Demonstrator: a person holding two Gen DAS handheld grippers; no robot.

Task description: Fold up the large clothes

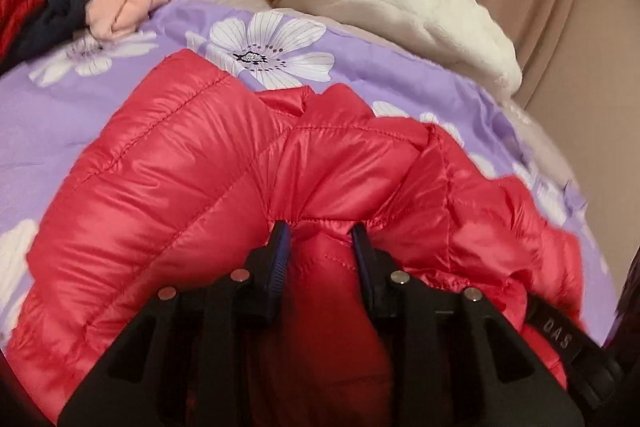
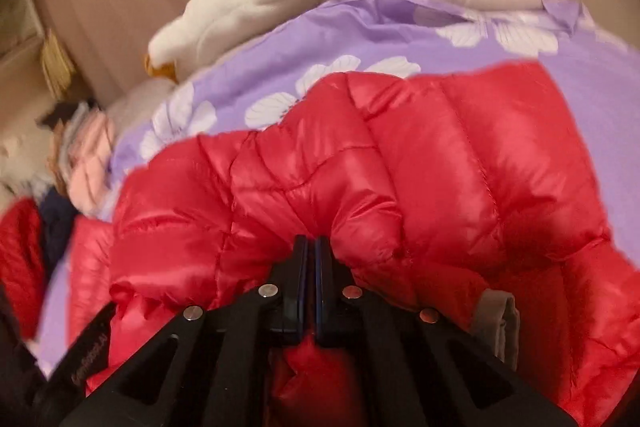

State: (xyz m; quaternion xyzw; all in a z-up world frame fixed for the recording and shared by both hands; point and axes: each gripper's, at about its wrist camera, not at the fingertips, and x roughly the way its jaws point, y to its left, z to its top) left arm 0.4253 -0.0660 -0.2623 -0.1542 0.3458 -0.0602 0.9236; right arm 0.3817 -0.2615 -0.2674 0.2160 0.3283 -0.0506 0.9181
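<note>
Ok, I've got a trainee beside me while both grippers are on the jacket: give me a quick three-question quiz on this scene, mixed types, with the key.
1. True or false: the right gripper has its jaws fully together, pinched into the red puffer jacket.
2. Multiple choice: what does the jacket lie on? A) a bare wooden table B) a purple bedspread with white flowers C) a grey carpet
3. Fill in: beyond the jacket, at the far edge of the bed, lies a white ____ with an orange beak.

Key: 1 true; 2 B; 3 plush goose. On the left gripper, a fold of the jacket sits between the fingers.
</note>
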